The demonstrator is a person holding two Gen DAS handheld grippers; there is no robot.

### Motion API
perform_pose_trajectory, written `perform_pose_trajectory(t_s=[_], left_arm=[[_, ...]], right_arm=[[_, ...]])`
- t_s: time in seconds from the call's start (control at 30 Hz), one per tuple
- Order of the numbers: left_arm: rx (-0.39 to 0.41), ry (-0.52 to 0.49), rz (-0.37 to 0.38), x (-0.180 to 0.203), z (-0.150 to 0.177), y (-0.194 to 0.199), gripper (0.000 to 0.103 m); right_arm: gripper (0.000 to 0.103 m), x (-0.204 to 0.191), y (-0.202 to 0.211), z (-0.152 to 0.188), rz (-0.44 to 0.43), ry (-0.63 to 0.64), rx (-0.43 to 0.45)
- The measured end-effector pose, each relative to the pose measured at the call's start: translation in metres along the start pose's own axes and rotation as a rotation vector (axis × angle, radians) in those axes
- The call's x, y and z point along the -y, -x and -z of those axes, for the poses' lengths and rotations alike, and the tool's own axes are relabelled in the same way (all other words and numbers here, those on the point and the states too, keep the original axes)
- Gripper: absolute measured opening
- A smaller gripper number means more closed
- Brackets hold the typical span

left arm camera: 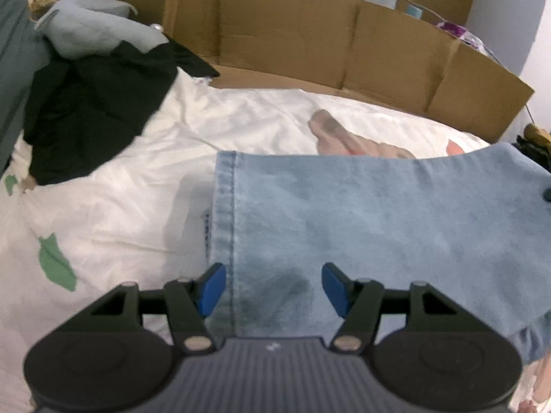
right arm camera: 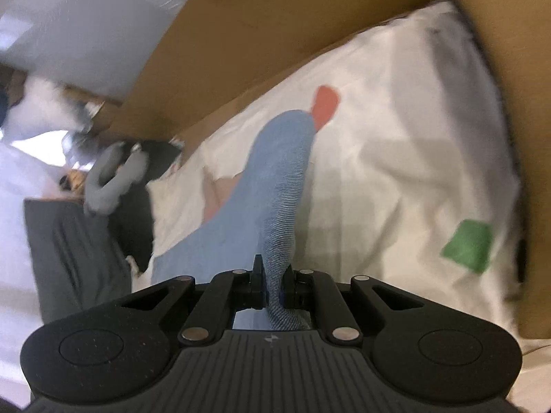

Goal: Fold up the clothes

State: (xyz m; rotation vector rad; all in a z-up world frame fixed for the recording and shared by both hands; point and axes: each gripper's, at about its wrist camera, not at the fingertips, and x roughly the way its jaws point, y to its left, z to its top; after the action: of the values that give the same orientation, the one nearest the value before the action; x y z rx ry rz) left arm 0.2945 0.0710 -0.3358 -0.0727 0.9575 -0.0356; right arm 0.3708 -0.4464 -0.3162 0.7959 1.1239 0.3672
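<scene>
Pinching a bunched fold of the light blue denim garment (right arm camera: pixel 275 186), the right gripper (right arm camera: pixel 273 287) has its jaws pressed together on the cloth, which runs away from the fingers as a raised ridge over the white sheet (right arm camera: pixel 396 172). The left gripper (left arm camera: pixel 273 289) hangs over the same garment (left arm camera: pixel 361 213) with its blue pads (left arm camera: pixel 211 287) standing apart, nothing clamped between them; the stitched hem of the denim passes just inside the left pad. In the left wrist view the garment spreads flat from the hem across to the right edge, lying on the sheet, which carries green patches (left arm camera: pixel 55 265). A black garment (left arm camera: pixel 96 106) lies crumpled at the far left of the bed, well apart from the denim, with a pale grey-blue piece of clothing (left arm camera: pixel 93 31) heaped against it. Brown cardboard (left arm camera: pixel 310 48) stands along the far side of the bed. Beyond the denim's far edge lies a blurred pinkish-grey shape (left arm camera: pixel 344 134), possibly a print on the sheet.
</scene>
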Motion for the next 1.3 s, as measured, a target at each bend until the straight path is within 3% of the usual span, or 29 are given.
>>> perform_pose_trajectory(t_s=[0.2,0.47,0.7,1.0,1.17,1.3], left_arm=[[-0.018,-0.049,0.008,0.009,0.004,-0.002,0.065],[-0.028,-0.028,0.006,0.010,0.004,-0.001,0.066],[-0.024,-0.019,0.004,0.014,0.000,0.006,0.066],[-0.060,0.086,-0.002,0.015,-0.004,0.016,0.066],[-0.058,0.032,0.004,0.029,-0.011,0.023,0.066],[-0.050,-0.028,0.021,0.043,-0.016,0.033,0.066]], right_arm=[[0.007,0.026,-0.028,0.002,0.088,-0.002,-0.023],[0.031,0.051,-0.038,0.004,0.072,0.016,-0.071],[0.033,0.074,-0.024,0.032,0.050,0.007,-0.120],[0.034,0.092,0.002,0.087,0.036,-0.073,-0.113],[0.034,0.096,0.011,0.102,0.027,-0.143,-0.083],[0.033,0.095,0.027,0.101,-0.029,-0.191,-0.049]])
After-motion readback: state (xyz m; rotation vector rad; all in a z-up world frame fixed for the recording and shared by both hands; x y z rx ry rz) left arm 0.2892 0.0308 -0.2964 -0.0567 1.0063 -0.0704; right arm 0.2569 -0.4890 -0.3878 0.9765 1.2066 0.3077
